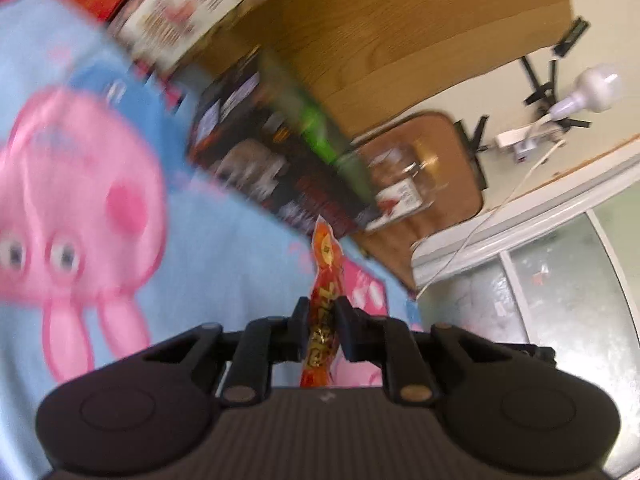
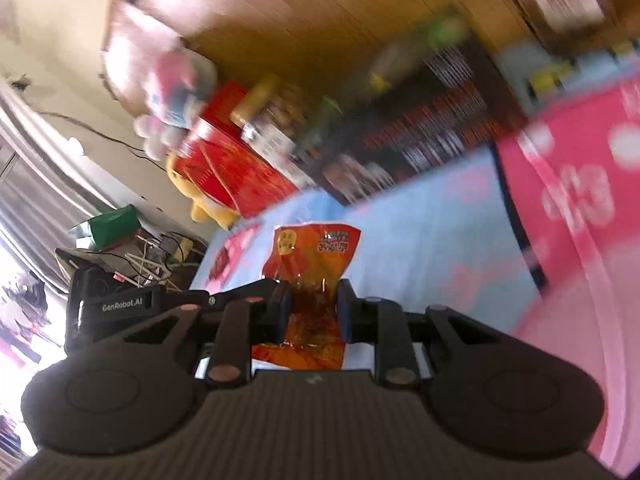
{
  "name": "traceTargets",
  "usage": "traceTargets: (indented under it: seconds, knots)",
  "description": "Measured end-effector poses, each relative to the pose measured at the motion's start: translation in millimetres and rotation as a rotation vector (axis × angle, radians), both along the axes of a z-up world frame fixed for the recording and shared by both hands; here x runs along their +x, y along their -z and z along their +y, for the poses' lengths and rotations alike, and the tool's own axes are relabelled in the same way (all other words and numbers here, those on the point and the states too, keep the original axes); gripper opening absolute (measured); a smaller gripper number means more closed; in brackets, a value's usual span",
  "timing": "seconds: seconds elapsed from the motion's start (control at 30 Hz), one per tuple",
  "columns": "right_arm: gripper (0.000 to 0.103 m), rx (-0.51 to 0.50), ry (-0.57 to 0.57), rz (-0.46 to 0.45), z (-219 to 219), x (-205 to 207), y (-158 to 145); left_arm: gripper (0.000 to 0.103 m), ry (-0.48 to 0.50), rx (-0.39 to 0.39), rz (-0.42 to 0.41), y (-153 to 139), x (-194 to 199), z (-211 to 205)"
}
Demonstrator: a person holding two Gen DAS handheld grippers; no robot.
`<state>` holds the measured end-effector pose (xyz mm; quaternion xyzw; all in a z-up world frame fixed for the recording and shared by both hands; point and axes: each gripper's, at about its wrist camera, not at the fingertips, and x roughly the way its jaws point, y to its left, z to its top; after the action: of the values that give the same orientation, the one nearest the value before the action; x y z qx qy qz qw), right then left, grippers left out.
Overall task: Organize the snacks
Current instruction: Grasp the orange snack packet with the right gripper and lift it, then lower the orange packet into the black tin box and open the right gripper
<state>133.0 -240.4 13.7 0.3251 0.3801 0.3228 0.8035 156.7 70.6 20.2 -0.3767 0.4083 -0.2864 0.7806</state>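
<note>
Blue cartoon-pig blanket (image 1: 224,240) covers surface; wooden headboard (image 1: 400,28) and blurred dark snack boxes (image 1: 260,156) behind. Left gripper (image 1: 322,312) clamped tight on orange-red snack packet (image 1: 325,280), edge-on, standing upright. Right gripper (image 2: 313,300) narrowed onto wider orange snack pouch (image 2: 312,256), pads pressing its sides, above blanket.

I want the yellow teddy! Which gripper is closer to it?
Left, probably. In the right wrist view, the left gripper sits on the yellow teddy's side, just below it. The right gripper is farther over, toward the pink cloth.
</note>
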Motion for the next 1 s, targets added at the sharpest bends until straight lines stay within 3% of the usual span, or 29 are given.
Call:
traceTargets:
  seconds: [0.17,0.3,0.47,0.57,0.63,0.7,0.87,1.0]
  knots:
    - [0.027,-0.018,0.037,-0.113,7,31,-36,0.015,-0.012,0.085,-0.131,-51,39,-8]
    - [0.027,-0.067,0.075,-0.207,11,72,-60,0.017,-0.032,0.173,-0.217,-75,84,-18]
    - [0.027,-0.16,0.108,-0.273,22,122,-57,0.022,-0.079,0.305,-0.257,-65,133,-33]
    - [0.031,-0.286,0.122,-0.279,36,141,-39,0.026,-0.094,0.401,-0.178,-39,156,-45]
    - [0.031,-0.412,0.133,-0.291,44,142,-28,0.029,-0.086,0.446,-0.143,-27,158,-50]
    - [0.032,-0.467,0.143,-0.322,44,135,-23,0.036,-0.092,0.462,-0.176,-28,150,-49]
    - [0.034,-0.403,0.185,-0.335,24,117,-31,0.037,-0.133,0.42,-0.214,-49,123,-30]
    - [0.034,-0.327,0.157,-0.289,14,95,-40,0.037,-0.137,0.404,-0.233,-69,84,-20]
